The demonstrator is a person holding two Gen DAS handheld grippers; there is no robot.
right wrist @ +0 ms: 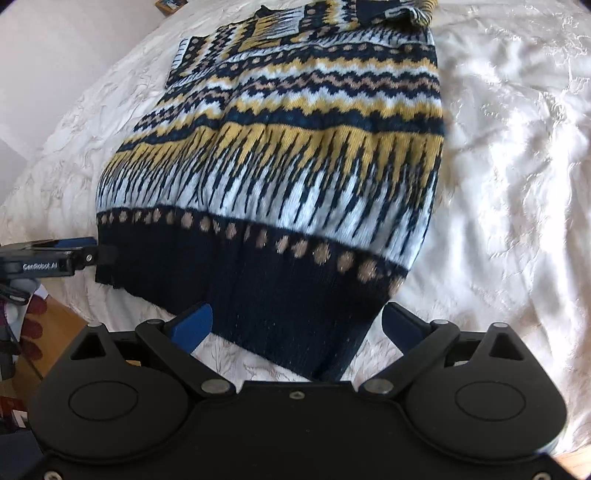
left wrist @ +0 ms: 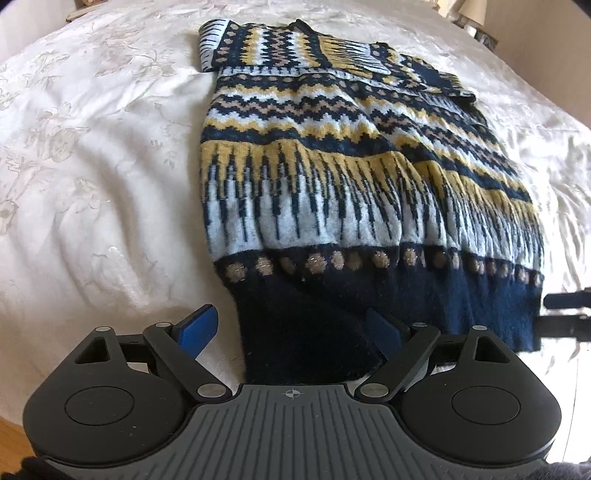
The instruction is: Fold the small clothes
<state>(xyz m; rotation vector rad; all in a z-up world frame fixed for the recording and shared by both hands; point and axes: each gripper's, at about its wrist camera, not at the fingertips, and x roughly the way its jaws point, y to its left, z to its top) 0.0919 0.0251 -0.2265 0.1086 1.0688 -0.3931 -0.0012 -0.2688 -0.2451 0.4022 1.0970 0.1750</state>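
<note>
A knitted sweater in navy, yellow, pale blue and tan bands lies flat on the bed, sleeves folded in over its far part, navy hem nearest me. It also shows in the right wrist view. My left gripper is open, its blue pads astride the hem's left corner, which lies between the jaws. My right gripper is open, its pads astride the hem's right corner. The left gripper shows at the left edge of the right wrist view; the right gripper shows at the right edge of the left wrist view.
The bed has a white embossed cover, rumpled around the sweater. The bed's near edge and a wooden floor lie just below the grippers. A lamp stands at the far right, a small item at the far left.
</note>
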